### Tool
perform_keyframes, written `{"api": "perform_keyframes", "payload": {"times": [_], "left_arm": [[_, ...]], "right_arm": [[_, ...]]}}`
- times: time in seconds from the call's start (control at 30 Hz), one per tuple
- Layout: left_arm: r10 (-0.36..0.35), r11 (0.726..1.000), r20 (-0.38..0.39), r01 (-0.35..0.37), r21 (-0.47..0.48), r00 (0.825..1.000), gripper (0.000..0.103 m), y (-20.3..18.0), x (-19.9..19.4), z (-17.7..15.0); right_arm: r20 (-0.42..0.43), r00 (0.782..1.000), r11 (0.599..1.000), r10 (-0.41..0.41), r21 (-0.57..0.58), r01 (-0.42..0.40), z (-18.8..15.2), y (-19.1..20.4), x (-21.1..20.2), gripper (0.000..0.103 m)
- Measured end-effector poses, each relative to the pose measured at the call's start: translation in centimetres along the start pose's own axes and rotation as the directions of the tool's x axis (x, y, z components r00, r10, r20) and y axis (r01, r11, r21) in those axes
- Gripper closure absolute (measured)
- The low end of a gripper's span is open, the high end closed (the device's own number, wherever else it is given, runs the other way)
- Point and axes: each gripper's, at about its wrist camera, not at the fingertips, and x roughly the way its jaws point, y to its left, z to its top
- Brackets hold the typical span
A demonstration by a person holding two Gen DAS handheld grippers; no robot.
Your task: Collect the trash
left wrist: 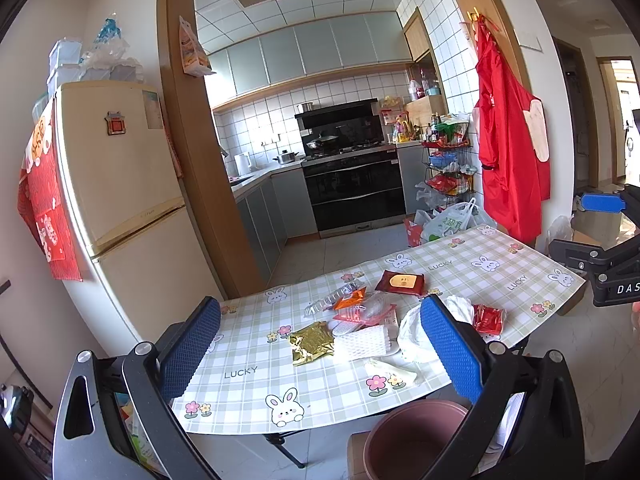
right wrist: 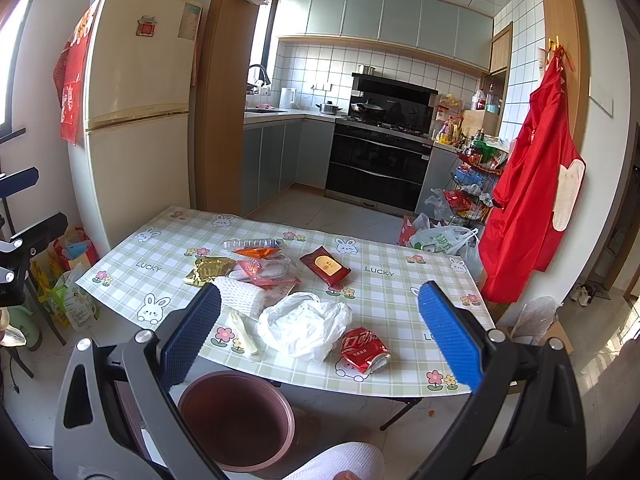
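Black claw point(right wrist: 319, 334) arms, silver screws — blue textured pads point(right wrist: 450, 336).

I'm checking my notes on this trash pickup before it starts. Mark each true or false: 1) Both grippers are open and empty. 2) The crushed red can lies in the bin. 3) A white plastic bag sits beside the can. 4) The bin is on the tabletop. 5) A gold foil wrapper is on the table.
1) True: the left gripper and right gripper hold nothing.
2) False: the crushed red can lies on the table.
3) True: the white plastic bag lies just left of it.
4) False: the bin stands below the table's near edge.
5) True: gold foil wrapper.
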Motion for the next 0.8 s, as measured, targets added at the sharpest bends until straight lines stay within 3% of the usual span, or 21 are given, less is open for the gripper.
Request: {"api": "perform_keyframes", "payload": {"times": [0.8], "left_arm": [[0.001, 1.000, 0.000, -0.001, 0.003, 1.000, 0.005, 0.0, 0.0, 0.0]], "right_arm": [[-0.002, 1.000, 1.000, 0.001, 0.001, -0.001, 0.8, -0.4, -0.3, 0.006]]}}
